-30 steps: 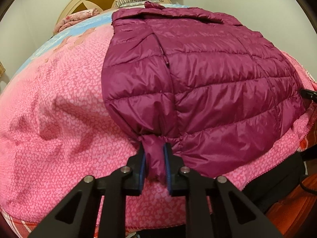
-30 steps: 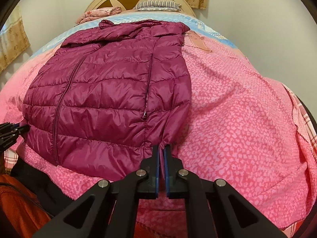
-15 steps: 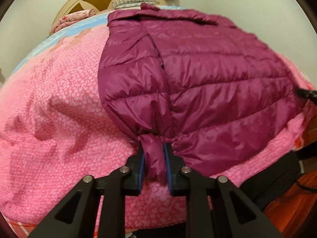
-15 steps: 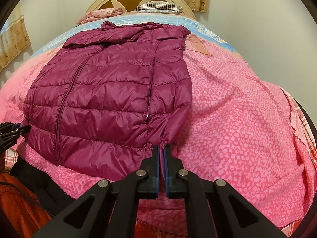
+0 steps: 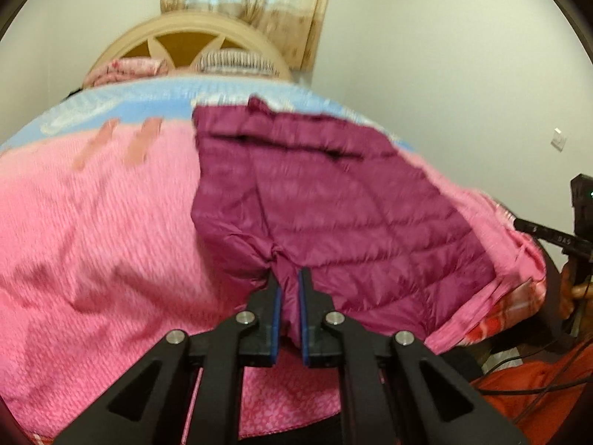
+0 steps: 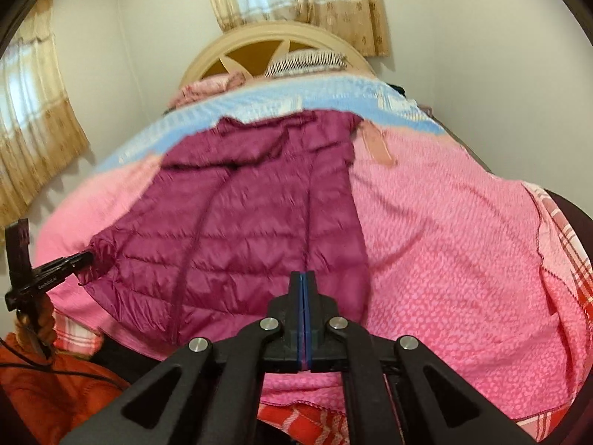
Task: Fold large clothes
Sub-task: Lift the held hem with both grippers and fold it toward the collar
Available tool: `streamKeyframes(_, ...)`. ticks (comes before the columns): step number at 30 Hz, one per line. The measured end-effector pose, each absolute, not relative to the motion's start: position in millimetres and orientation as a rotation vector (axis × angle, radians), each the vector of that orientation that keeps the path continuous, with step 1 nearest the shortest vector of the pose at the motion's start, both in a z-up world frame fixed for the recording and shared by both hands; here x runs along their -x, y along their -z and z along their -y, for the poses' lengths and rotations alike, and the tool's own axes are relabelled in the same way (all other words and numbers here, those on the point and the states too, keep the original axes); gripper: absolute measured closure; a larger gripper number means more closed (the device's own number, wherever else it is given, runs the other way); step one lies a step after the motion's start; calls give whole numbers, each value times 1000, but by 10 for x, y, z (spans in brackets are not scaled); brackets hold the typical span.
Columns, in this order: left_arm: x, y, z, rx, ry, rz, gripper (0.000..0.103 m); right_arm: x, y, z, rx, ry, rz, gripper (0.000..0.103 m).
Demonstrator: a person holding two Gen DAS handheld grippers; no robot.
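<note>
Left wrist view: the left tongs [image 5: 288, 287] are seen clamped on a bunched corner of the purple quilted jacket [image 5: 333, 200], a wad of fabric being squeezed between the blue pads. From the right wrist view, the right tongs [image 6: 303, 285] are shown with pads pressed together on the jacket's hem at the opposite corner; only a thin fold, if any, is caught there, and how much cloth is actually held cannot be made out. The jacket is spread on the pink bedspread [image 6: 463, 230], its collar turned toward the headboard [image 6: 274, 42] and its hem at the end of the bed away from the headboard, where both corners are raised off the cover. A fold of the hem toward the collar is judged to be the step in hand. Several failures are possible. The slick, puffy shell may be pulled out of the right tongs, since so little cloth seems to be pinched, and that side would then be dropped short. If one corner is carried ahead of the other, the fold line would be skewed and the hem laid crooked to the collar. The bedspread may also be dragged along under the jacket. Both views are blurred, so finer detail of the grips is left unstated.
</note>
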State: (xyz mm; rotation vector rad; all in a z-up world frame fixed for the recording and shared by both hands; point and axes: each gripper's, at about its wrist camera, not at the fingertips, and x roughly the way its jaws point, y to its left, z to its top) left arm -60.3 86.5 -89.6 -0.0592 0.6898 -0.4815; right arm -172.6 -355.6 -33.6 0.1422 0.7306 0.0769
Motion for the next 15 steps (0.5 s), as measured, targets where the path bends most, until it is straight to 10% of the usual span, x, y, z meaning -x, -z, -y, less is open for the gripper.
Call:
streamKeyframes(13,485,1216,-762,-12,427,-764,91,1442,815,3834,-209,-18,-879,100)
streamKeyframes(15,464,1285,-770,-18,414,-781,88,1371,896,3821,-160,28,-905,75)
